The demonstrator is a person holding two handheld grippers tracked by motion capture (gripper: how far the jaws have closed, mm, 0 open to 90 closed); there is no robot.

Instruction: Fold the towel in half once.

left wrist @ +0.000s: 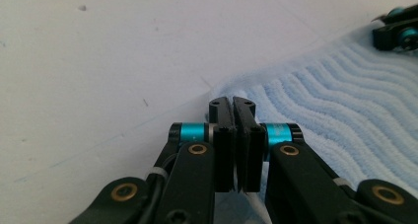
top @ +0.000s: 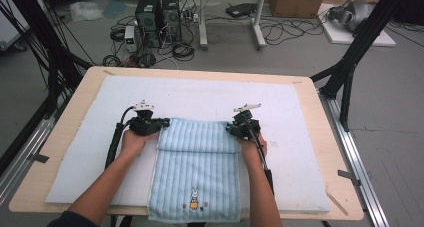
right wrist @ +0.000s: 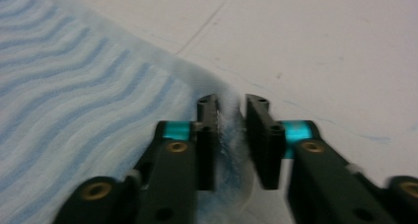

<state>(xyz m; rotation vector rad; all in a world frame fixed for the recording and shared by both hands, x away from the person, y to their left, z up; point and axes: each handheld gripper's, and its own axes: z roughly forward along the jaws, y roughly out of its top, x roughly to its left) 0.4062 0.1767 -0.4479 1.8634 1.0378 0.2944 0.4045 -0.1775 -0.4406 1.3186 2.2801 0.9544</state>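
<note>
High view: a person's two forearms reach in from the bottom over a wooden table (top: 65,152) covered by a white mat (top: 280,117). A light blue striped towel (top: 197,174) lies on the mat in the middle, its far part folded back toward the person, its near end hanging over the table edge with a small rabbit print (top: 194,197). The left gripper (top: 161,124) sits at the towel's far left corner, and the right gripper (top: 230,129) at its far right corner.

Left gripper view: the two black jaws are pressed together at the towel's corner, with a strip of cloth showing below between them. The towel (left wrist: 335,110) spreads away to the right on the mat (left wrist: 98,61). The right gripper (left wrist: 397,31) shows at the upper right edge.

Right gripper view: the jaws stand a little apart, with the corner of the towel (right wrist: 88,95) bunched between them; the picture is blurred, so whether the pads press on the cloth cannot be told. The mat (right wrist: 335,46) lies beyond.
</note>
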